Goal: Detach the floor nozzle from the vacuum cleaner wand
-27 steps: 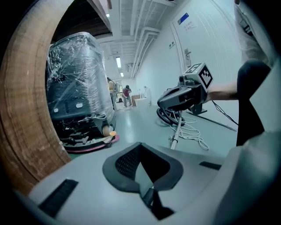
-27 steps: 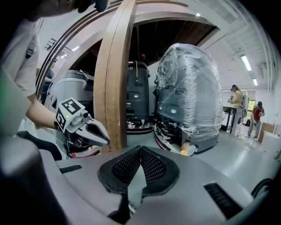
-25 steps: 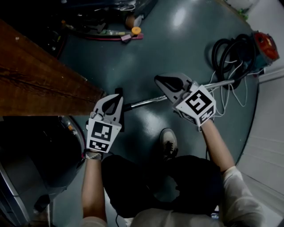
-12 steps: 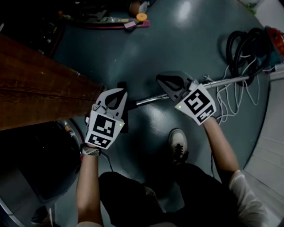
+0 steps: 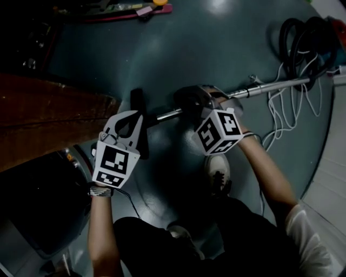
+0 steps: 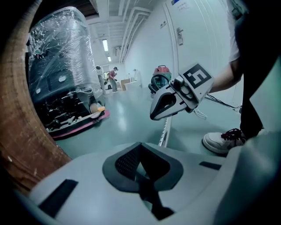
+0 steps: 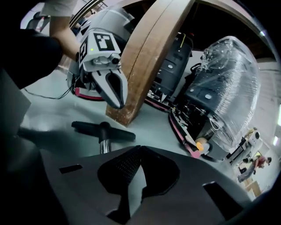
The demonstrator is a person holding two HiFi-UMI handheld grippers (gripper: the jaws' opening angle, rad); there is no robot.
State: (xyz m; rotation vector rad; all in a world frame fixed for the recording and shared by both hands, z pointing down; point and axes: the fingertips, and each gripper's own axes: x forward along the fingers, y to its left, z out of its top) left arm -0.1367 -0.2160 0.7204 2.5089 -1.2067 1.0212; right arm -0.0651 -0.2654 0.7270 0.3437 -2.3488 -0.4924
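Note:
The chrome wand [image 5: 270, 85] lies on the dark green floor and ends at left in the black floor nozzle [image 5: 139, 106], a narrow crossbar. My left gripper [image 5: 131, 117] hovers just over the nozzle, jaws shut and empty. My right gripper [image 5: 183, 99] is shut with nothing in it, above the wand near the nozzle end. In the right gripper view the nozzle [image 7: 103, 128] sits on the wand [image 7: 104, 146] just ahead of the shut jaws, below the left gripper [image 7: 115, 102]. The left gripper view shows the right gripper [image 6: 154, 115] over the wand [image 6: 165, 132].
A big brown wooden round [image 5: 48, 116] stands close at left. The black hose [image 5: 303, 35] and white cable [image 5: 281, 116] lie at right. A pink board with tools [image 5: 127, 10] lies at the back. The person's white shoe [image 5: 218, 170] stands near the wand. A plastic-wrapped machine [image 6: 59, 48] stands behind.
Both grippers have sunk toward the wand as the person bent lower. The right gripper has rolled, and now sits over the wand close to the nozzle. Both stay shut.

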